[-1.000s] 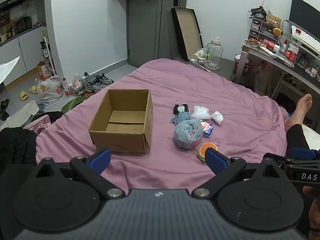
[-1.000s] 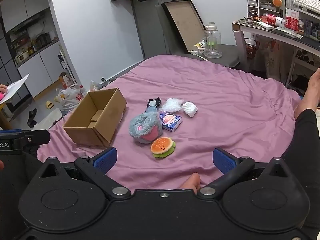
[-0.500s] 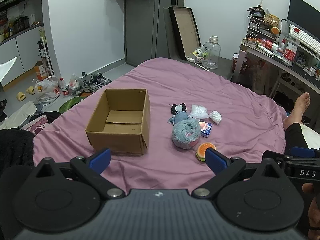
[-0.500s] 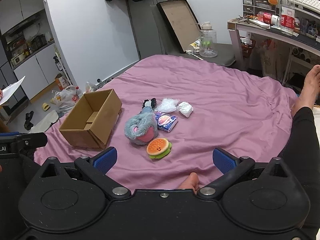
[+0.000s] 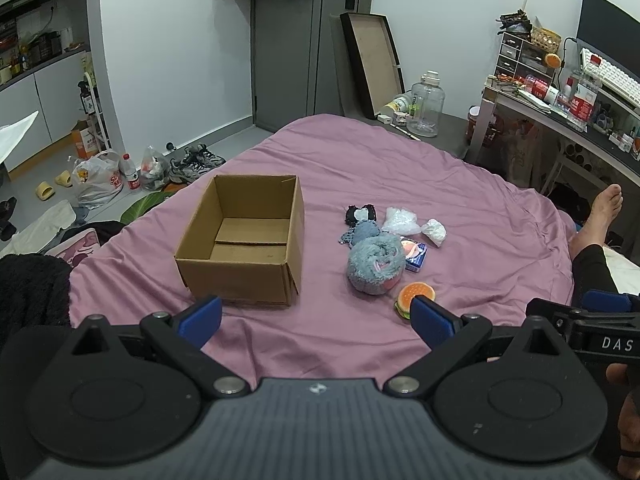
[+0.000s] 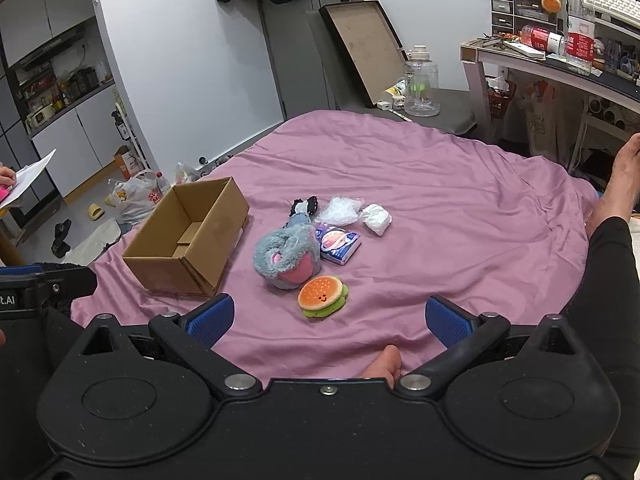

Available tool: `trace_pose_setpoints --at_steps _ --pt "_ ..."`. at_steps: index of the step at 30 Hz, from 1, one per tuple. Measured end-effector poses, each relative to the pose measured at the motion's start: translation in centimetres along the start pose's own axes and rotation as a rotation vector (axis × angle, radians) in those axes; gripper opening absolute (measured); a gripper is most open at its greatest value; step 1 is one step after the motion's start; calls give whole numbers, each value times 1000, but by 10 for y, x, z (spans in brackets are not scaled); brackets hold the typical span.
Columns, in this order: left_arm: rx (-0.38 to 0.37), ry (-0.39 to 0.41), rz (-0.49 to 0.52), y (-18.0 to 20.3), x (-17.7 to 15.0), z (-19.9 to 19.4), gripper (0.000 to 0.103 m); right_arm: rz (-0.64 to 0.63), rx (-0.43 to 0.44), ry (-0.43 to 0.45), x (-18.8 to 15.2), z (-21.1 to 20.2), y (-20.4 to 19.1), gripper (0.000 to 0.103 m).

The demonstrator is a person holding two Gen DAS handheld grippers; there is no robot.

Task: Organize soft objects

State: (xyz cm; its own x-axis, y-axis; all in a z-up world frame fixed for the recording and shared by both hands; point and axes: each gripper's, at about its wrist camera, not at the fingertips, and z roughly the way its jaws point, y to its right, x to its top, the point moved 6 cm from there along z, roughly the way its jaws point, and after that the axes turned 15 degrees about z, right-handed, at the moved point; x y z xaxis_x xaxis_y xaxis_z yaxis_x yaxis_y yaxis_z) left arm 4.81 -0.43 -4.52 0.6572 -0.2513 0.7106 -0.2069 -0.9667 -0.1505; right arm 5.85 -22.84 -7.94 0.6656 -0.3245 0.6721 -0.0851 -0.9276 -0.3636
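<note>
An open, empty cardboard box (image 5: 244, 240) (image 6: 188, 240) sits on the purple bed. To its right lie a grey-blue plush (image 5: 374, 266) (image 6: 286, 258), a burger plush (image 5: 414, 298) (image 6: 322, 296), a blue tissue pack (image 5: 416, 254) (image 6: 340, 244), a black-and-white soft item (image 5: 360, 214) (image 6: 304, 206), a clear plastic bag (image 5: 400, 220) (image 6: 340, 210) and a white wad (image 5: 436, 230) (image 6: 376, 218). My left gripper (image 5: 316, 318) is open and empty, near the bed's front edge. My right gripper (image 6: 330, 318) is open and empty, just short of the burger plush.
A person's leg and foot (image 5: 596, 220) (image 6: 616, 200) lie along the bed's right side, and toes (image 6: 388, 360) show by the right gripper. A desk (image 5: 560, 116) stands at right. Bags and shoes (image 5: 152, 168) litter the floor at left.
Both grippers have drifted slightly, so the box and soft objects have shifted a little in each view. Both stay open and empty. Nothing on the bed has moved.
</note>
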Motion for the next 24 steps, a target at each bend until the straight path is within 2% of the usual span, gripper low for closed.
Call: trace_pose_setpoints --at_steps 24 --pt "3 -1 -8 -5 -9 -2 100 -10 6 -5 -2 0 -3 103"
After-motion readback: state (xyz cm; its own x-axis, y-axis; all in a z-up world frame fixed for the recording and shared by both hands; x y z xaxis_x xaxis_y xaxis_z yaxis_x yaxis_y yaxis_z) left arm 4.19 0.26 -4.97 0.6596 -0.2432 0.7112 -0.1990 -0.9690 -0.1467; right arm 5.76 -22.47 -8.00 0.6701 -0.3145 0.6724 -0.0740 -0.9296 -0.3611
